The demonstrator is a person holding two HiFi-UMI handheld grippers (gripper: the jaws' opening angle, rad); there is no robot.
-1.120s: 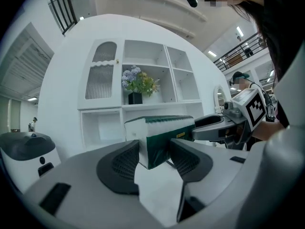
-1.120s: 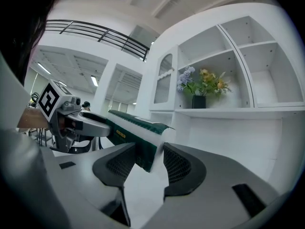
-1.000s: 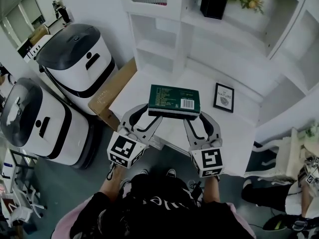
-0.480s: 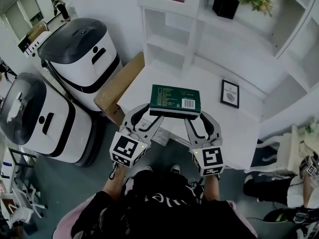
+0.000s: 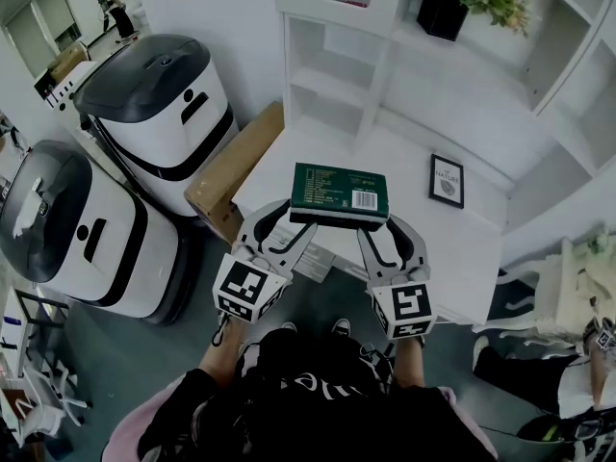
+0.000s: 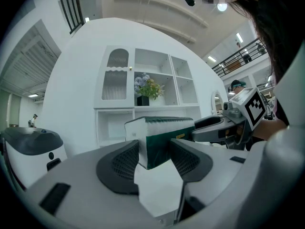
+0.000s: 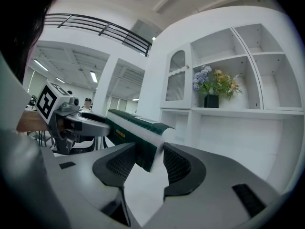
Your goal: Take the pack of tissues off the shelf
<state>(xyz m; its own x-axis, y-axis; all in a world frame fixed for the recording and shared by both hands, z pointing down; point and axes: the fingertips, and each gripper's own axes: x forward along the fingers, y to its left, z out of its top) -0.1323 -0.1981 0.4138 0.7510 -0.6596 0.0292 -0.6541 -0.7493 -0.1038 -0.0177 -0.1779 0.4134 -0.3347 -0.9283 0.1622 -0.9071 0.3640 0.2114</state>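
Observation:
The pack of tissues (image 5: pixel 339 192) is a dark green, white-sided block with a barcode label, held level in the air over the white shelf unit's lower surface (image 5: pixel 460 242). My left gripper (image 5: pixel 287 221) is shut on its left near corner, and my right gripper (image 5: pixel 379 227) is shut on its right near corner. In the left gripper view the pack (image 6: pixel 159 136) sits pinched between the ribbed pads (image 6: pixel 125 159), with the right gripper behind it. The right gripper view shows the pack (image 7: pixel 133 130) clamped between its pads (image 7: pixel 177 165), stretching left toward the other gripper.
A white shelf unit (image 5: pixel 332 70) with open cubbies stands ahead; a black pot of flowers (image 5: pixel 448 10) is on its upper ledge. A small framed picture (image 5: pixel 446 181) lies on the lower surface. Two white-and-black machines (image 5: pixel 159 99) and a cardboard box (image 5: pixel 231 171) stand at the left.
The pack stays gripped in both grippers. The shelf and framed picture have slid slightly right and up in view as the camera shifted; the grippers hold about the same place.

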